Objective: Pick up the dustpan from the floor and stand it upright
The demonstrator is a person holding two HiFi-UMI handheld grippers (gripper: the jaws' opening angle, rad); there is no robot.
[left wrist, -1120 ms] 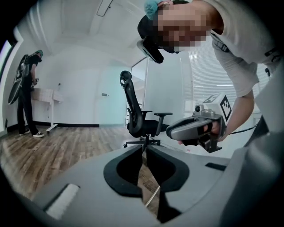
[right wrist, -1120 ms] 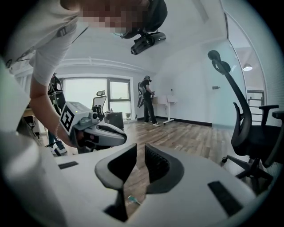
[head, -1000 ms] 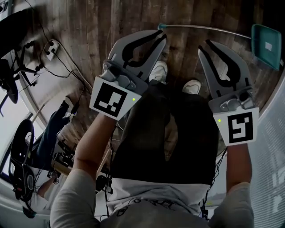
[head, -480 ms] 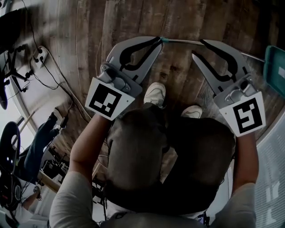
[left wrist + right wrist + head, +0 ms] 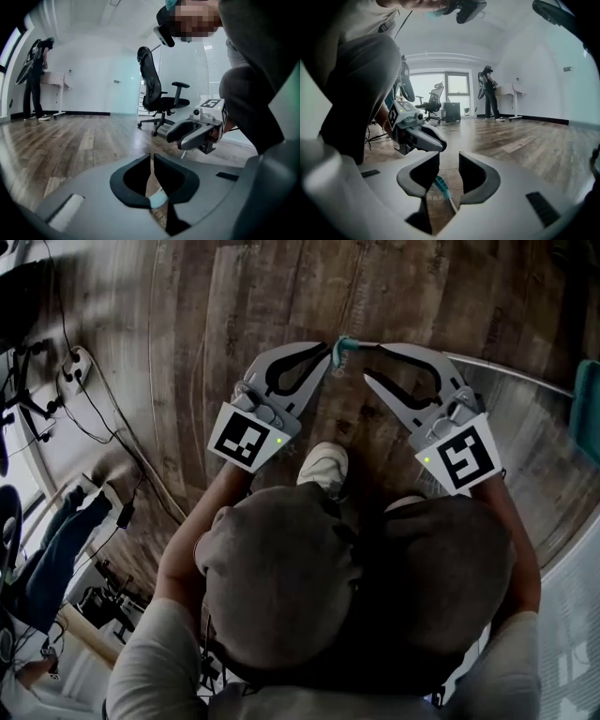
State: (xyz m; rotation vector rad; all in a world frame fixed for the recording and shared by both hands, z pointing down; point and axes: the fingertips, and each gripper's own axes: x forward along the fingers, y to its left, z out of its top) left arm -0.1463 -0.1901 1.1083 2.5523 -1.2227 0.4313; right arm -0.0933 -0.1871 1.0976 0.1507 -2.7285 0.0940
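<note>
right gripper [image 5: 449, 169] jaws apart; teal dustpan handle [image 5: 441, 187] tip between them

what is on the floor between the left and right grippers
The dustpan's teal handle tip lies there, between the left gripper and the right gripper. The head view shows it best.

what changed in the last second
The person bent down, bringing the left hand-held gripper and right hand-held gripper down to the dustpan handle's teal tip; right jaws apart, left together, nothing gripped. The dustpan still lies on the floor.
</note>
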